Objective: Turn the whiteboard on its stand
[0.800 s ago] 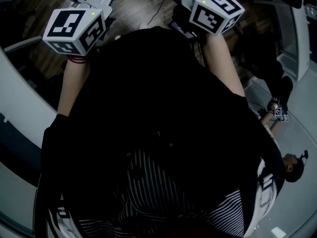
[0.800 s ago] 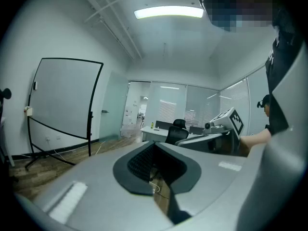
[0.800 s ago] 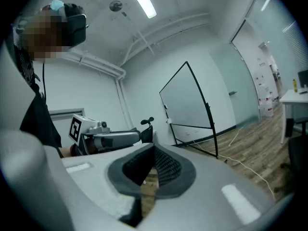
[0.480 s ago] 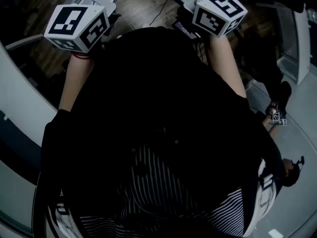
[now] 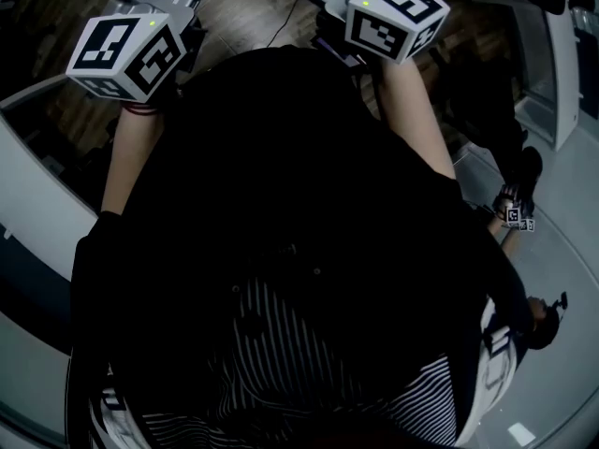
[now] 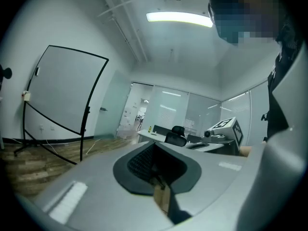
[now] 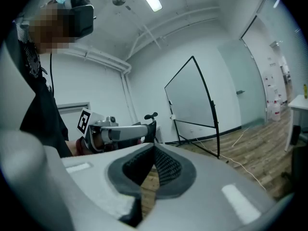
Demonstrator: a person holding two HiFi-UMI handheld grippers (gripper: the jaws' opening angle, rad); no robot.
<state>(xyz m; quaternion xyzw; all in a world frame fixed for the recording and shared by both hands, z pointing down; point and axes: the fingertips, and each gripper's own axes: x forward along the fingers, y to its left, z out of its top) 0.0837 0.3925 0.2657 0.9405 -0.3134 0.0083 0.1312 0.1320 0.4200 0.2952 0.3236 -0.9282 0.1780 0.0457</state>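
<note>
The whiteboard (image 6: 62, 95) stands on its thin black stand on the wood floor, left of centre in the left gripper view and some way off. In the right gripper view the whiteboard (image 7: 192, 93) is right of centre, equally distant. My left gripper (image 6: 155, 144) is shut with nothing between its pads. My right gripper (image 7: 154, 146) is shut and empty too. Each gripper shows in the other's view: the right gripper (image 6: 225, 129) and the left gripper (image 7: 115, 131). In the head view only their marker cubes show, left (image 5: 122, 56) and right (image 5: 395, 15), held in front of my dark-clad body.
A desk with a black office chair (image 6: 175, 137) stands behind glass partitions beyond the whiteboard. A cable (image 7: 250, 162) trails over the wood floor. Another person (image 5: 524, 251) with small marker cubes is at the head view's right, near a white frame (image 5: 552, 64).
In the head view both marker cubes have drifted slightly to the left. The other person at the right has shifted a little. Nothing was taken hold of or let go.
</note>
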